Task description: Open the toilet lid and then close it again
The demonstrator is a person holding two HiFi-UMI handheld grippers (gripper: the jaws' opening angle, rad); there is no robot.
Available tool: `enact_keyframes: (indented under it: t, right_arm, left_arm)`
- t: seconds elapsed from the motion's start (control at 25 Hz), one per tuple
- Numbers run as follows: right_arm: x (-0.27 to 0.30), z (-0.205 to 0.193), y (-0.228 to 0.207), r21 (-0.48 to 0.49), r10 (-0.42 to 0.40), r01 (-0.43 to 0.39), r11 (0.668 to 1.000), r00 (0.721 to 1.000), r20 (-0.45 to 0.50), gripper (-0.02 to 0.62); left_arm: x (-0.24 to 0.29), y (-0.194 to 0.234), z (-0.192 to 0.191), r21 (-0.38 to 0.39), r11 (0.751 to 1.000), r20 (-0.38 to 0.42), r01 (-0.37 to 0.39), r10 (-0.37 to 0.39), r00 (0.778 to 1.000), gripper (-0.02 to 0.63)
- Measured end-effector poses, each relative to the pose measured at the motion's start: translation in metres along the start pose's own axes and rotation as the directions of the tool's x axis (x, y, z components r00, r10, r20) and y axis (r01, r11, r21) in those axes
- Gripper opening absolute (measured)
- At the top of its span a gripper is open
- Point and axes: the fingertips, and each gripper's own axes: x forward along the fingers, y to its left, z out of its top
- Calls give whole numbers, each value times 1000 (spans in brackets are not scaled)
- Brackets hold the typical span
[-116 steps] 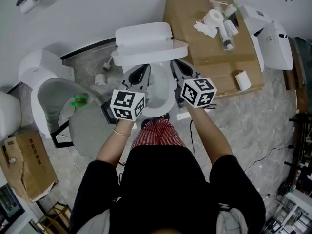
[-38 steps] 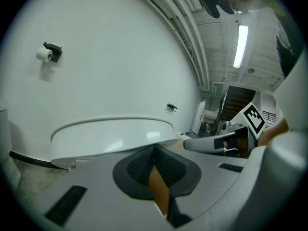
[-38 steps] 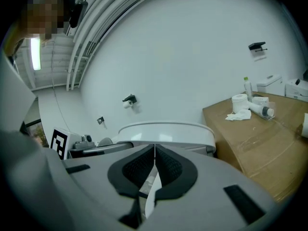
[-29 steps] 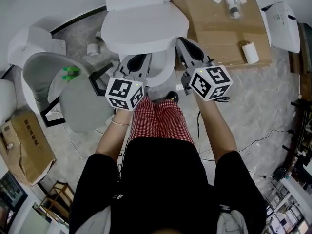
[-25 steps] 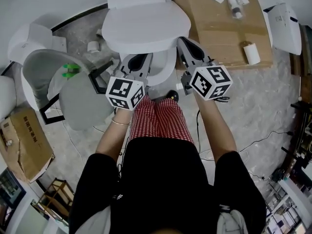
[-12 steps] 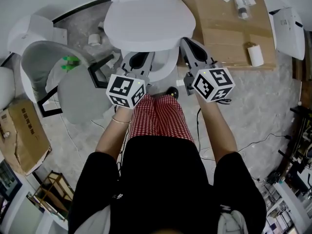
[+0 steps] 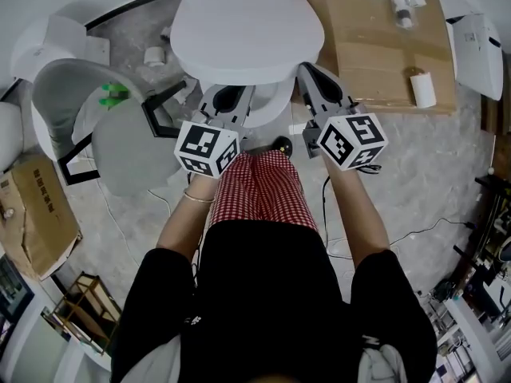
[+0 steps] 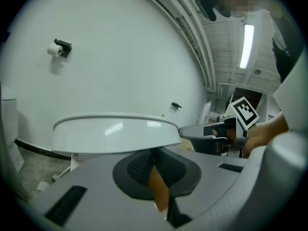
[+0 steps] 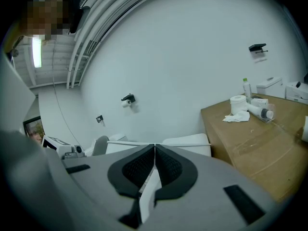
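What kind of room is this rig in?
Likely a toilet test or mock-up space, not a home bathroom: a white toilet beside a second toilet, a wall-mounted toilet roll, and a large cardboard box.

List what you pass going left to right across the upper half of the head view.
grey toilet → white toilet lid → cardboard box → paper roll → white casing

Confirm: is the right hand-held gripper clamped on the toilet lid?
No: the right hand-held gripper has its jaws pressed together with nothing between them, and the toilet lid lies beyond them.
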Motion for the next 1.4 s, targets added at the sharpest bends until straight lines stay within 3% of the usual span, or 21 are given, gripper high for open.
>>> enact_keyframes:
  t: [1.4]
  right_arm:
    - [-13,-47,0,6,39,-38,999,997,-63,23]
  left_arm:
    - [-13,-3,-50,-5,999,-37,-38,38,999,4]
